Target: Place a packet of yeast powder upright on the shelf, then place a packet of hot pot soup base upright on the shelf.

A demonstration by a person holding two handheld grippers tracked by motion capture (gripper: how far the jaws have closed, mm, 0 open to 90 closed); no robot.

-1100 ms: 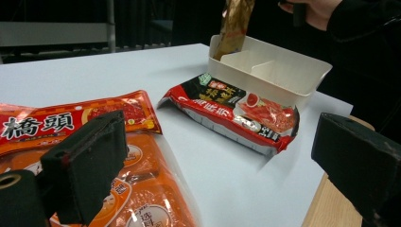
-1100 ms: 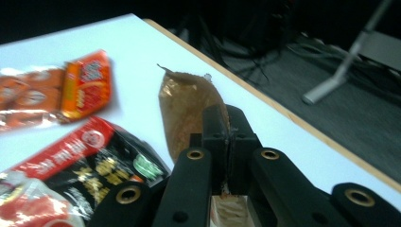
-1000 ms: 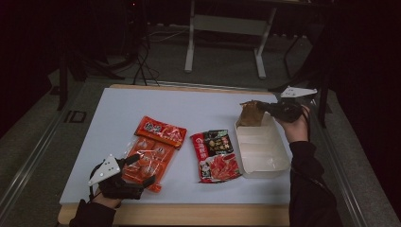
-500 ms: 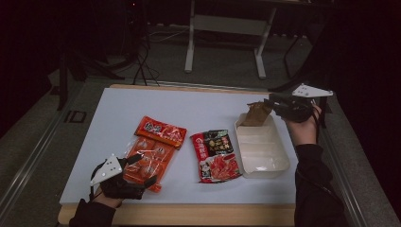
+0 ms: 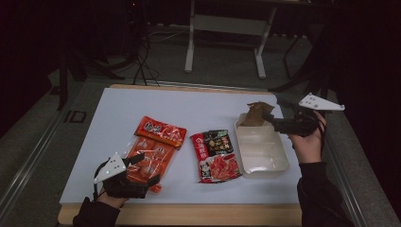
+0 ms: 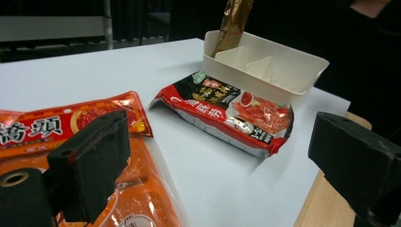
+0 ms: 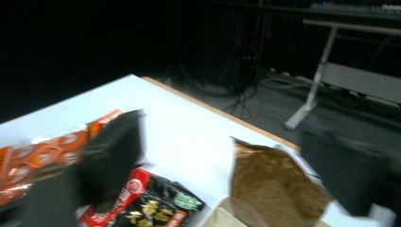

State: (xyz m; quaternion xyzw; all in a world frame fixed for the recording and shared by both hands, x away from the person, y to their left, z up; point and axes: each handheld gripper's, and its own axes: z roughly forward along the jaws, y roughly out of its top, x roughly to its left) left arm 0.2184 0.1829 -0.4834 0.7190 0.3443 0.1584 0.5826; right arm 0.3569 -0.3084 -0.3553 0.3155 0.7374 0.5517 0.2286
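Both grippers are black, each topped by a pale grey three-cornered plate with small dark holes. The left gripper (image 5: 142, 172) has blocky matte black jaws with worn, scuffed edges; behind its fingers (image 6: 92, 161) sits a round socket. A thin black cable loops behind the right gripper (image 5: 270, 121). Dark long sleeves cover both forearms.

a brown crinkly packet (image 5: 256, 114) stands tilted in the far end of a cream tray (image 5: 279, 166), leaning on its wall. its top pokes up above the rim. the tray has little walls inside that split it into parts. it sits near the right edge of the white bench (image 5: 198, 106).
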